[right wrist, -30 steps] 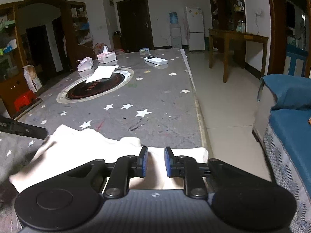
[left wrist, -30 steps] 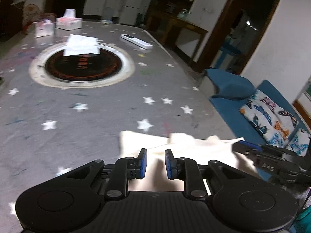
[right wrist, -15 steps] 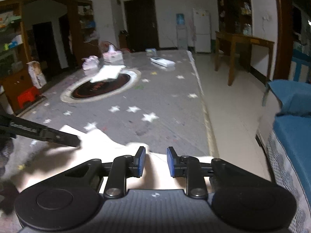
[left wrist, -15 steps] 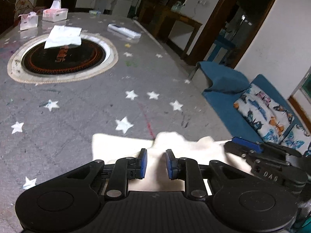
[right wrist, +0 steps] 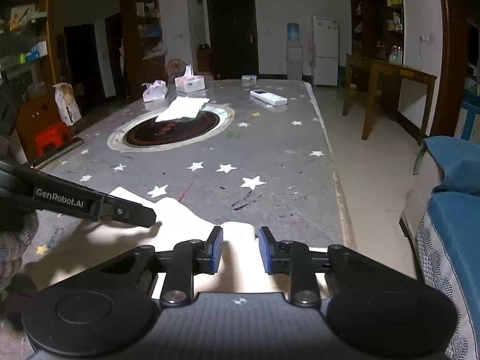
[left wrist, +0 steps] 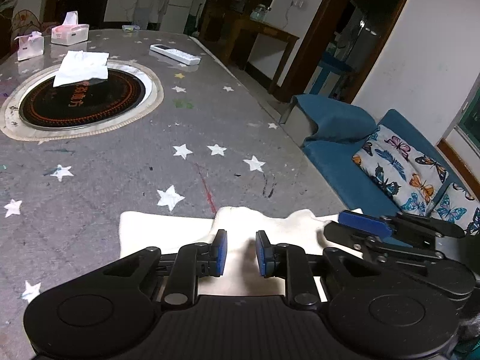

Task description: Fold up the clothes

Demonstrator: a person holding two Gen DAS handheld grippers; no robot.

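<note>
A cream garment (left wrist: 168, 228) lies bunched at the near edge of the grey star-patterned table (left wrist: 210, 114). My left gripper (left wrist: 240, 252) hovers just over its middle, pads a little apart, with cloth showing through the gap and nothing pinched. In the right wrist view its black finger (right wrist: 129, 211) reaches in from the left over the garment (right wrist: 186, 219). My right gripper (right wrist: 240, 249) is over the cloth's right part near the table edge. Its jaws are opening, with cloth below them and not pressed. Its blue pad (left wrist: 363, 225) shows at the right of the left wrist view.
Farther up the table are a round black hotplate (left wrist: 81, 102) with a white tissue (left wrist: 81, 69) on it, a white remote (left wrist: 175, 54) and two tissue boxes (left wrist: 69, 33). A blue sofa with butterfly cushions (left wrist: 399, 162) stands right of the table; a wooden side table (right wrist: 390, 72) is beyond.
The right gripper's jaws have widened over the cloth. In the right wrist view the left gripper has come in from the far left toward the garment's middle. The cloth lies a little flatter.
</note>
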